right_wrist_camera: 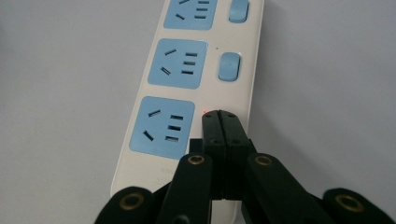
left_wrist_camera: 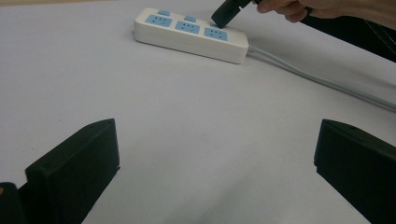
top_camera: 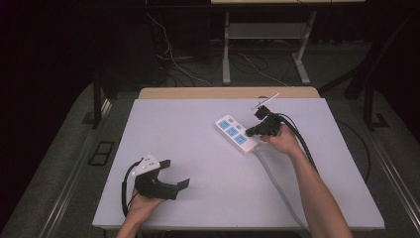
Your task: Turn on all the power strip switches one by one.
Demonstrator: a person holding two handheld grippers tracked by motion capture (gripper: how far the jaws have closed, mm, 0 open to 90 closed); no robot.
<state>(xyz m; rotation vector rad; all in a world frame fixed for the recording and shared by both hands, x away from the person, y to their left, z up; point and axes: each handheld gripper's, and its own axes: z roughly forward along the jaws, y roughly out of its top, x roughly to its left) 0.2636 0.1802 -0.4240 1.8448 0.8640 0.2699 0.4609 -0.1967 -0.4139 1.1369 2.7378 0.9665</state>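
I have the right gripper (right_wrist_camera: 219, 116) with its jaws pressed together on nothing, tips down on the nearest switch of the white power strip (top_camera: 236, 135), which lies at about two o'clock on the table (top_camera: 198, 198); a small red light (right_wrist_camera: 204, 111) glows beside the tips, so I judge the switch-pressing step is under way. Next comes lifting straight off and moving up to the middle switch (right_wrist_camera: 229, 66). My left gripper (top_camera: 171, 174) rests wide open at seven o'clock.

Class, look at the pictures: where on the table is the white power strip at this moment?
In the high view the power strip lies right of the table's centre, angled, with the shut right gripper on its near end by the grey cable.
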